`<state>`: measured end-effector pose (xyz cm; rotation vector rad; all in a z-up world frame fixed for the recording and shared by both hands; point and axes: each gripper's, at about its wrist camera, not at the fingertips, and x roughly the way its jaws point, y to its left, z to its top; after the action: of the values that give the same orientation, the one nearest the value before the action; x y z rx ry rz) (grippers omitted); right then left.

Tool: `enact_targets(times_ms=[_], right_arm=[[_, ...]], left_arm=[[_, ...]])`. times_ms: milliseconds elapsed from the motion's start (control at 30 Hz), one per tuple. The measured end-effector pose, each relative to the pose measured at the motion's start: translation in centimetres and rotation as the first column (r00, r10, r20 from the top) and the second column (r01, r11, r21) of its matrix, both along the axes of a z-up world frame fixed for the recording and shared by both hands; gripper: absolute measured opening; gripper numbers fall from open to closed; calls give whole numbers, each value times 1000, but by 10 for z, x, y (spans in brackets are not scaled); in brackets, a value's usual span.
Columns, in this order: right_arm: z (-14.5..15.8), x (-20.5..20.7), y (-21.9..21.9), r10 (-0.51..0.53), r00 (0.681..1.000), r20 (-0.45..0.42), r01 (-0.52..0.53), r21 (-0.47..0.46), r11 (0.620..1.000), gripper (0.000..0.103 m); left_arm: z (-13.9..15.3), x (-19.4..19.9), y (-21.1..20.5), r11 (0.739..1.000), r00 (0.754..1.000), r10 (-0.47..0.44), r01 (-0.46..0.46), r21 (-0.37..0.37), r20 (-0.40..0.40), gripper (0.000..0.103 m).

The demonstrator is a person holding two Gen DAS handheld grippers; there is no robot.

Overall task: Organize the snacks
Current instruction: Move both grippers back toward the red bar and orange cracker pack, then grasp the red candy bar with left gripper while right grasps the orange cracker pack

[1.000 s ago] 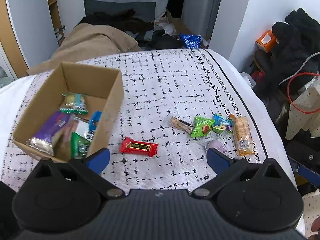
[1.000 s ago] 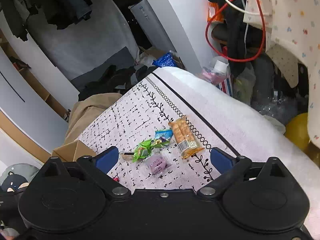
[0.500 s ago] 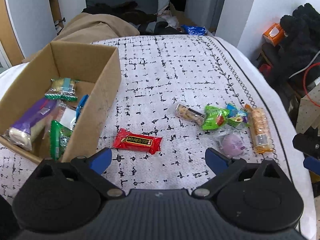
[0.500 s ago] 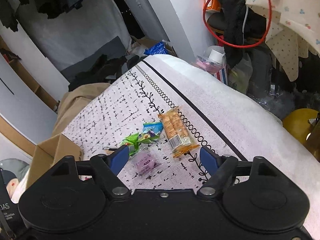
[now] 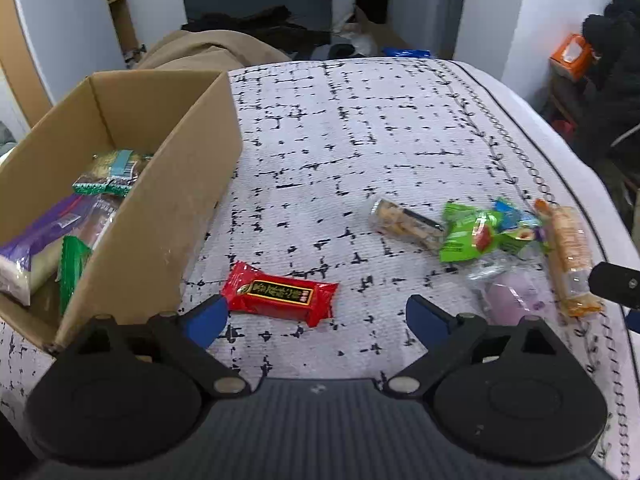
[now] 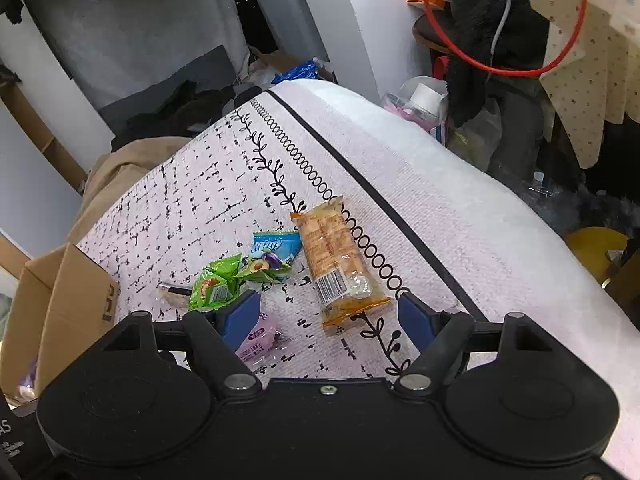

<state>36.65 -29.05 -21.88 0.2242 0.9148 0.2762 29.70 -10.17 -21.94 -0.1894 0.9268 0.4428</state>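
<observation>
left tool [image 5: 316,316]: spread, empty, lined up on red snack bar [image 5: 280,294] beside cardboard box [image 5: 192,184] | right tool [image 6: 328,316]: spread, empty, probably targeting orange cracker pack [image 6: 334,266]

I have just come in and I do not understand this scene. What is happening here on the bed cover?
A person holds two grippers over a patterned cover and sorts snacks into a cardboard box, which already holds several packets. The left gripper is open just above a red snack bar. The right gripper is open near an orange cracker pack. Green, blue and purple packets lie loose beside it. Nothing is gripped.
</observation>
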Motion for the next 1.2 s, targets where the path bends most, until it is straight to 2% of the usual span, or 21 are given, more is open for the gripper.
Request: enact_targets(times_ms=[167,467,567,667,833,900,1033,1200], right_arm=[[-10,5,4,9,1000,-9,-9,-8,1000,75],[-27,16,13,32,999,-31,-33,-17,999,69],[-30,18,16,37,999,-25,-38,-34,999,67],[-29,19,17,31,1000,0,-31,-48,998,65],[-27,21,19,16,998,61,-9,-109,994,65],[-25,21,22,15,996,90,0,-162,987,65],[-22,23,22,19,991,135,7,-190,982,67],[-27,28,27,38,988,150,-2,-231,973,68]], left_arm=[[-13,3,-1,999,999,39,-39,24,3,96],[-21,6,2,997,995,73,-74,17,62,95],[-22,7,7,995,992,97,-97,-11,82,88],[-22,7,10,993,989,115,-114,-21,96,75],[-19,10,13,992,987,126,-123,-37,101,35],[-18,11,14,991,987,129,-126,-44,96,29],[-17,10,15,991,987,126,-122,-49,96,27],[-17,10,16,992,988,121,-116,-51,92,25]])
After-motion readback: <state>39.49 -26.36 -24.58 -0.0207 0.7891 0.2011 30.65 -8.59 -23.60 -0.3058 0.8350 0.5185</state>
